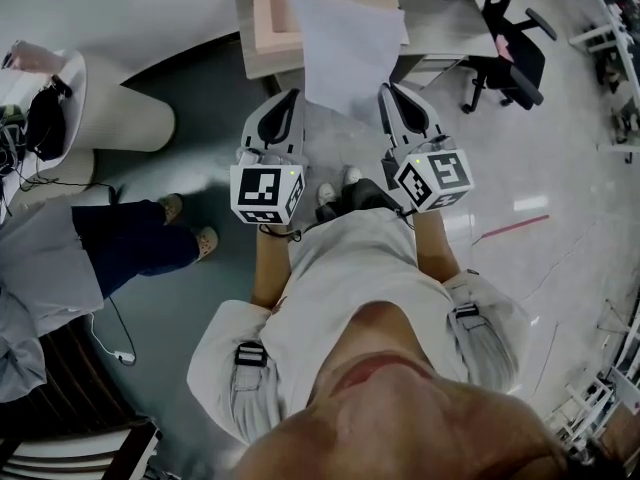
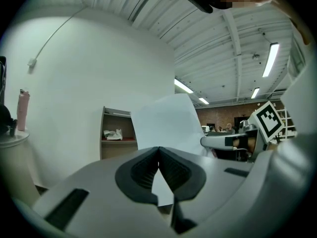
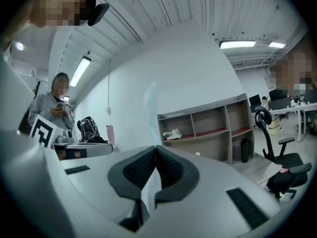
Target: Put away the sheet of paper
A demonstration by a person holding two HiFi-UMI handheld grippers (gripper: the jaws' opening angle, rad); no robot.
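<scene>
paper (image 1: 345, 43) pinched in left gripper (image 1: 290, 98), right gripper (image 1: 391, 92) (whole overhead)

Floor (image 1: 200, 98), grey-green at left, pale and glossy at right. On it stand a wooden shelf (image 3: 208, 128) with open compartments, a black office chair (image 1: 512, 53), a dark bottle (image 3: 244, 150) just beside the shelf, and a bystander's shoes (image 1: 205, 240). A thin red line (image 1: 510, 228) crosses the pale part. One shelf compartment holds a crumpled white thing (image 3: 173, 133). Round white tabletop (image 1: 72, 83) at left, carrying a black bag (image 1: 45, 118) and a pink bottle (image 3: 110, 133).
</scene>
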